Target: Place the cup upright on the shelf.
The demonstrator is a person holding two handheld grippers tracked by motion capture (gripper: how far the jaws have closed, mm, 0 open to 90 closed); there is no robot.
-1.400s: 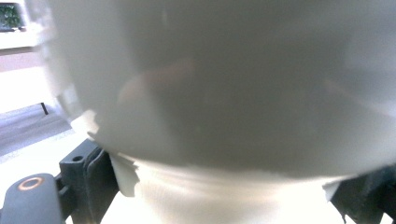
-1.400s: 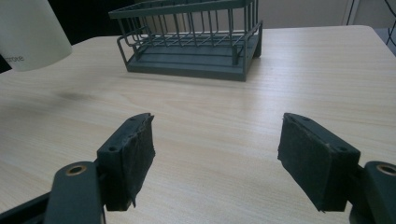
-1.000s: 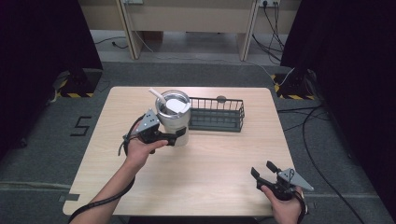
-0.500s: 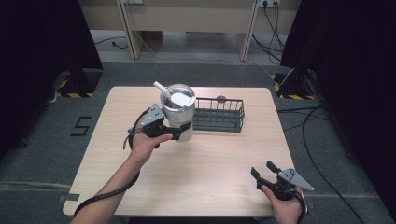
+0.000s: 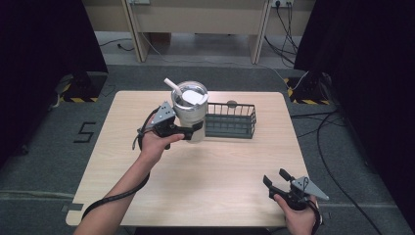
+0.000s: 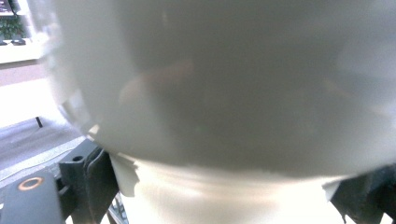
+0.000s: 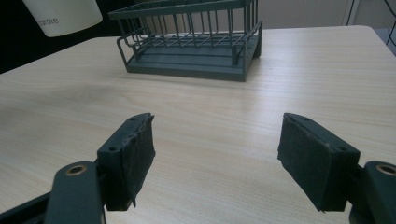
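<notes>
The left claw (image 5: 195,131) grips a pale steel tumbler (image 5: 190,111) around its body, one jaw on each side of the cup, and holds it up off the tabletop (image 5: 205,171). The tumbler stands roughly upright in the grasp, with a clear lid and a white straw (image 5: 172,86) that leans away to the claw's far left. In the left gripper view the tumbler's wall (image 6: 219,84) sits right against the lens, a dark jaw visible at each lower corner pressed to its narrower base; the picture is blurred there, so the contact seems firm but its exact line is hard to judge.

Just beyond the tumbler, on the side away from the left hand (image 5: 154,146), a dark wire basket (image 5: 230,120) rests on the tabletop. The cup hangs close beside the basket's near end rather than over it.

The right claw (image 5: 278,177) is well apart from all of this, at the near right corner of the tabletop, held low in the right hand (image 5: 298,220). Its jaws stand wide apart with nothing between them. In the right gripper view the basket (image 7: 191,37) lies ahead of those open jaws, and the tumbler's bottom (image 7: 63,16) hangs at the upper left, clear of the wood.
</notes>
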